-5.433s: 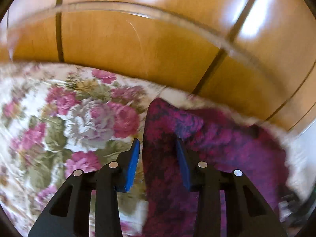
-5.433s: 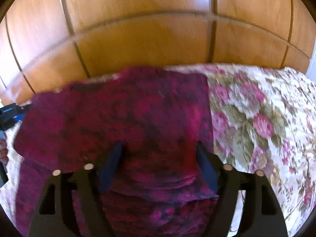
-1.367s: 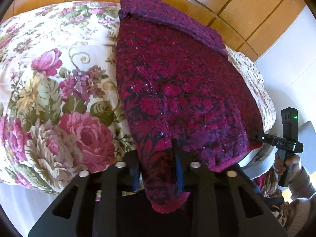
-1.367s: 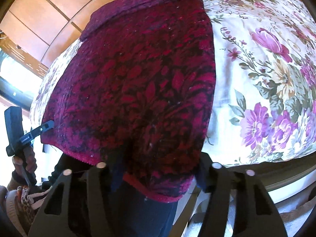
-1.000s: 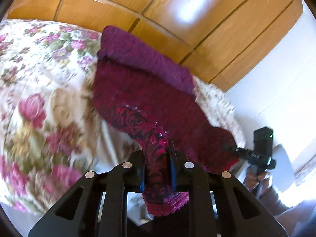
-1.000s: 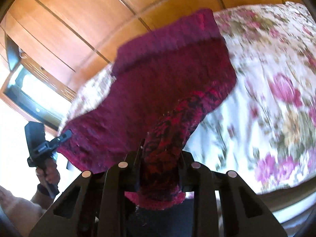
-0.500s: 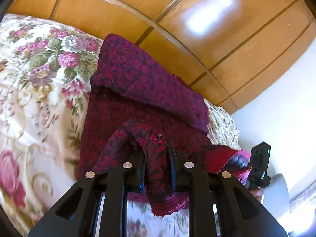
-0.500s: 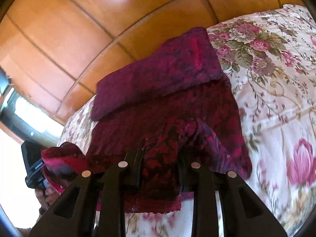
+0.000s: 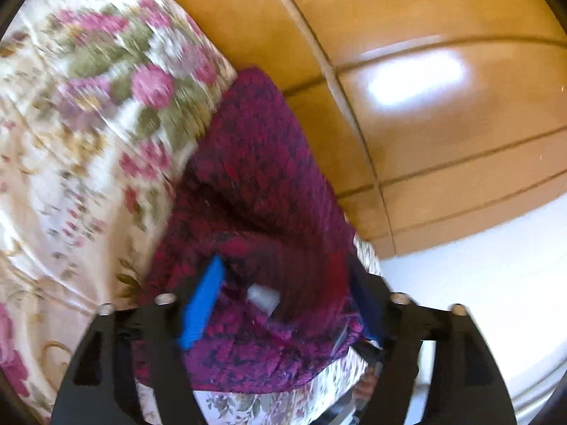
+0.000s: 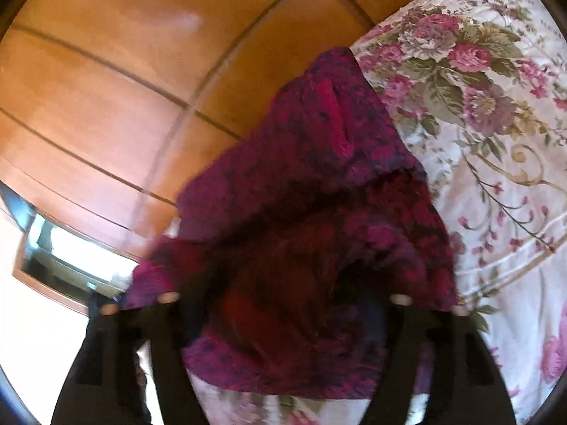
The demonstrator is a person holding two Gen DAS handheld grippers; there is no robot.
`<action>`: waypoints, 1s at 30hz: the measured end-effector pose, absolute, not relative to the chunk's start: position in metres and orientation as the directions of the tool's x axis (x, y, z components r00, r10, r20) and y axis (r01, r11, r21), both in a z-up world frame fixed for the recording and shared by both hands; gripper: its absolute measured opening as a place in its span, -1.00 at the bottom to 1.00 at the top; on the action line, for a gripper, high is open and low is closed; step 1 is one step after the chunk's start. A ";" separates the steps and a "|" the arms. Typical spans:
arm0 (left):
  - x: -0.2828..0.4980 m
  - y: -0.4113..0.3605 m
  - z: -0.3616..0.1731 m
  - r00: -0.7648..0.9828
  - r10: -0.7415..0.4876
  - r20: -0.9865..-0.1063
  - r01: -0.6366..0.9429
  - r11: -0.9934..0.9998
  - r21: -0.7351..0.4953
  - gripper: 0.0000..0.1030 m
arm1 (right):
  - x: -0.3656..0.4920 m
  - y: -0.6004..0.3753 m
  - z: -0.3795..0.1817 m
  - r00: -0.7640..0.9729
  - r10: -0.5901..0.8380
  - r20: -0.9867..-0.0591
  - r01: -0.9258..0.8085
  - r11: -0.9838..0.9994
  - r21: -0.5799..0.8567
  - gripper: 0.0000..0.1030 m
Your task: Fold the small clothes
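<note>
Since the earlier frame both hand-held grippers (image 9: 283, 301) (image 10: 283, 318) have spread wide, seemingly releasing the folded garment (image 9: 255, 184) lying between their fingers.

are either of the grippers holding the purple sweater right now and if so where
Neither is. The left gripper and right gripper both stand open over the near edge of the folded purple sweater, which lies on the floral bedspread.

magenta-and-black knitted garment (image 9: 262, 163): coarse, matt | floral cotton bedspread (image 9: 71, 113): smooth | orange wooden panelling (image 9: 443, 106): glossy, lacquered
</note>
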State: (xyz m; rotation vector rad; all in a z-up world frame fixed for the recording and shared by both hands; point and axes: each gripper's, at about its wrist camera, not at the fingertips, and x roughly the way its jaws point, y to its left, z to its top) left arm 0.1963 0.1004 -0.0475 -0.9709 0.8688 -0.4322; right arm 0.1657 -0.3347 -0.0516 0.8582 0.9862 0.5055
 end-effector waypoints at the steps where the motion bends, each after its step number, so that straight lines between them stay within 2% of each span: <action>1: 0.191 0.108 -0.042 0.622 -0.644 -0.446 -0.057 0.531 -0.846 0.54 | 0.164 -0.337 -0.047 0.504 0.704 -0.500 -0.007 0.582 0.813 0.74; 5: 0.180 0.123 -0.034 0.656 -0.594 -0.465 -0.040 0.588 -0.808 0.59 | 0.155 -0.348 -0.032 0.542 0.681 -0.492 -0.034 0.603 0.797 0.80; 8: 0.162 0.115 -0.040 0.623 -0.573 -0.533 0.032 0.699 -0.714 0.64 | 0.139 -0.353 -0.028 0.545 0.636 -0.547 -0.053 0.677 0.735 0.80; 10: 0.150 0.108 -0.051 0.590 -0.592 -0.549 0.062 0.711 -0.701 0.65 | 0.126 -0.351 -0.032 0.525 0.608 -0.595 -0.066 0.727 0.684 0.80; 12: 0.138 0.100 -0.068 0.545 -0.618 -0.567 0.087 0.714 -0.694 0.65 | 0.119 -0.347 -0.040 0.503 0.577 -0.643 -0.080 0.772 0.630 0.75; 14: 0.132 0.090 -0.076 0.528 -0.621 -0.579 0.107 0.725 -0.680 0.65 | 0.116 -0.340 -0.052 0.476 0.546 -0.690 -0.087 0.810 0.580 0.50; 15: 0.132 0.086 -0.079 0.527 -0.621 -0.581 0.114 0.729 -0.675 0.57 | 0.116 -0.338 -0.056 0.475 0.525 -0.706 -0.089 0.827 0.556 0.42; 17: 0.131 0.079 -0.080 0.539 -0.578 -0.613 0.112 0.770 -0.628 0.19 | 0.117 -0.334 -0.060 0.484 0.479 -0.732 -0.087 0.859 0.504 0.08; 18: 0.134 0.079 -0.081 0.537 -0.567 -0.624 0.105 0.779 -0.618 -0.13 | 0.117 -0.334 -0.060 0.487 0.467 -0.738 -0.078 0.865 0.496 -0.02; 19: 0.137 0.079 -0.083 0.536 -0.561 -0.630 0.092 0.782 -0.617 -0.40 | 0.117 -0.336 -0.061 0.488 0.460 -0.742 -0.073 0.869 0.490 -0.28; 20: 0.138 0.082 -0.084 0.539 -0.559 -0.631 0.081 0.779 -0.621 -0.47 | 0.118 -0.339 -0.061 0.488 0.454 -0.745 -0.068 0.871 0.487 -0.51; 22: 0.133 0.089 -0.079 0.551 -0.557 -0.621 0.084 0.778 -0.623 -0.69 | 0.116 -0.345 -0.060 0.487 0.464 -0.739 -0.066 0.864 0.499 -0.67; 30: 0.095 0.094 -0.064 0.564 -0.580 -0.588 0.126 0.764 -0.632 -0.79 | 0.076 -0.348 -0.032 0.507 0.511 -0.694 -0.094 0.833 0.545 -0.74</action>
